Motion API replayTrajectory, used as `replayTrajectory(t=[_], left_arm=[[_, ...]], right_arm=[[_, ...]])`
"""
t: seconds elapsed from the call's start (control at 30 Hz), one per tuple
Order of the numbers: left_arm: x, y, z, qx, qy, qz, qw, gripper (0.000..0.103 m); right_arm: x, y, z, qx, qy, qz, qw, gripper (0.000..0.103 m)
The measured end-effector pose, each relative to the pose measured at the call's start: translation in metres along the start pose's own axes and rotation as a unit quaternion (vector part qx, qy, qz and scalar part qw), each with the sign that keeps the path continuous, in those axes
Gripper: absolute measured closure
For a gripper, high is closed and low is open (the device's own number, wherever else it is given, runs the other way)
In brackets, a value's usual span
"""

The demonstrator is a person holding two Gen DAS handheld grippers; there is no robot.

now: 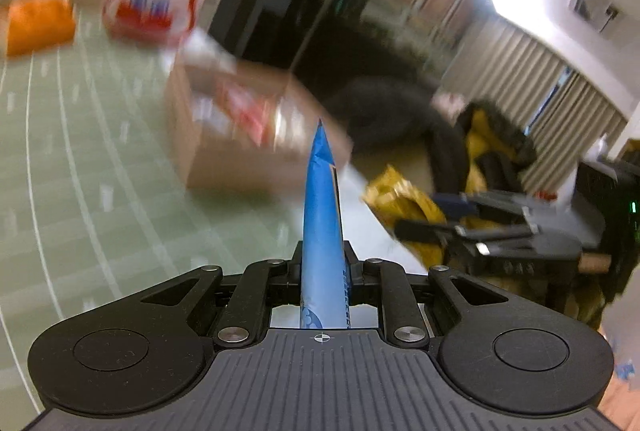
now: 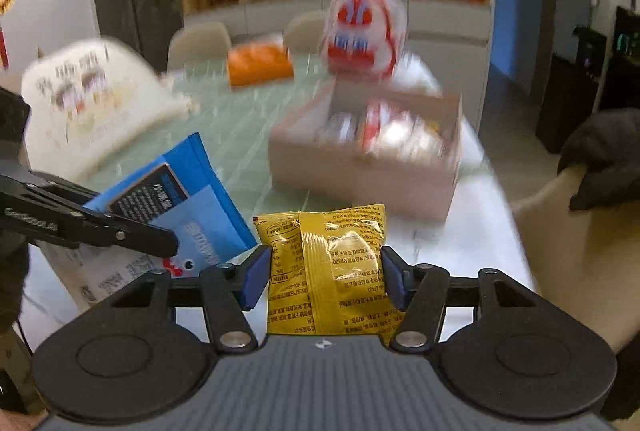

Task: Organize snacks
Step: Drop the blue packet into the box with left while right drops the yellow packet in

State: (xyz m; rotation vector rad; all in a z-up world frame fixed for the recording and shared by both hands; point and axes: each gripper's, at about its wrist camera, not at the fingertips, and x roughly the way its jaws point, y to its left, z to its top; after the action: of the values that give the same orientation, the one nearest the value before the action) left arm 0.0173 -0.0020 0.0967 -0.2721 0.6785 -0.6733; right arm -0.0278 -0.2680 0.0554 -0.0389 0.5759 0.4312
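My left gripper (image 1: 324,255) is shut on a blue snack packet (image 1: 320,215), which I see edge-on standing up between its fingers. In the right wrist view the same blue packet (image 2: 192,199) hangs from the left gripper (image 2: 168,243) at the left. My right gripper (image 2: 326,271) is shut on a yellow snack packet (image 2: 332,263), with the blue pads (image 2: 256,275) pressing on both of its sides. An open cardboard box (image 2: 360,175) with several wrapped snacks inside stands on the table just beyond. In the left wrist view the box (image 1: 224,159) lies ahead to the left, and the right gripper (image 1: 416,215) with the yellow packet (image 1: 392,191) is at the right.
A red-and-white bag (image 2: 362,35) stands behind the box, with an orange packet (image 2: 258,65) to its left. A large white printed bag (image 2: 88,99) lies at the left. The table has a green gridded mat (image 2: 224,135). A chair draped with a dark garment (image 2: 600,159) is at the right.
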Motion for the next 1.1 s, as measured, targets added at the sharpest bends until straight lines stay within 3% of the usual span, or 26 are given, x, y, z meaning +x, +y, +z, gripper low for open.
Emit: replayTrajectory(t=[0.17, 0.27, 0.37, 0.43, 0.5, 0.57, 0.63, 0.83, 0.93, 1.0, 1.1], left_arm=[[0.006, -0.004, 0.084, -0.014, -0.104, -0.02, 0.9942, 0.083], [0.036, 0.011, 0.125, -0.064, -0.123, -0.049, 0.9891, 0.083], [0.088, 0.049, 0.144, -0.159, -0.114, -0.114, 0.974, 0.079], [0.128, 0.073, 0.142, -0.191, -0.077, -0.09, 0.9743, 0.077], [0.149, 0.083, 0.136, -0.177, -0.053, -0.042, 0.982, 0.077], [0.151, 0.093, 0.13, -0.17, -0.052, -0.031, 0.9836, 0.077], [0.137, 0.098, 0.13, -0.167, -0.071, -0.023, 0.983, 0.077], [0.074, 0.083, 0.129, -0.088, -0.135, 0.064, 0.9849, 0.077], [0.056, 0.076, 0.123, -0.08, -0.123, 0.079, 0.986, 0.077], [0.047, 0.067, 0.11, -0.067, -0.106, 0.094, 0.9877, 0.077], [0.04, 0.051, 0.083, -0.022, -0.077, 0.115, 0.9901, 0.077]], right_arm=[[-0.035, -0.016, 0.045, 0.016, -0.083, -0.011, 0.996, 0.045], [-0.043, -0.03, 0.063, 0.033, -0.11, -0.023, 0.993, 0.045], [-0.036, -0.043, 0.07, 0.044, -0.116, -0.041, 0.991, 0.044], [-0.026, -0.049, 0.069, 0.044, -0.111, -0.054, 0.991, 0.044], [-0.013, -0.057, 0.065, 0.052, -0.1, -0.057, 0.992, 0.044], [-0.002, -0.066, 0.061, 0.066, -0.086, -0.054, 0.993, 0.044], [0.007, -0.072, 0.06, 0.075, -0.078, -0.05, 0.993, 0.044], [0.03, -0.072, 0.093, 0.1, -0.082, -0.039, 0.991, 0.044], [0.052, -0.063, 0.129, 0.101, -0.085, -0.062, 0.989, 0.042], [0.076, -0.06, 0.152, 0.098, -0.067, -0.078, 0.99, 0.031], [0.098, -0.054, 0.163, 0.101, -0.045, -0.106, 0.988, 0.031]])
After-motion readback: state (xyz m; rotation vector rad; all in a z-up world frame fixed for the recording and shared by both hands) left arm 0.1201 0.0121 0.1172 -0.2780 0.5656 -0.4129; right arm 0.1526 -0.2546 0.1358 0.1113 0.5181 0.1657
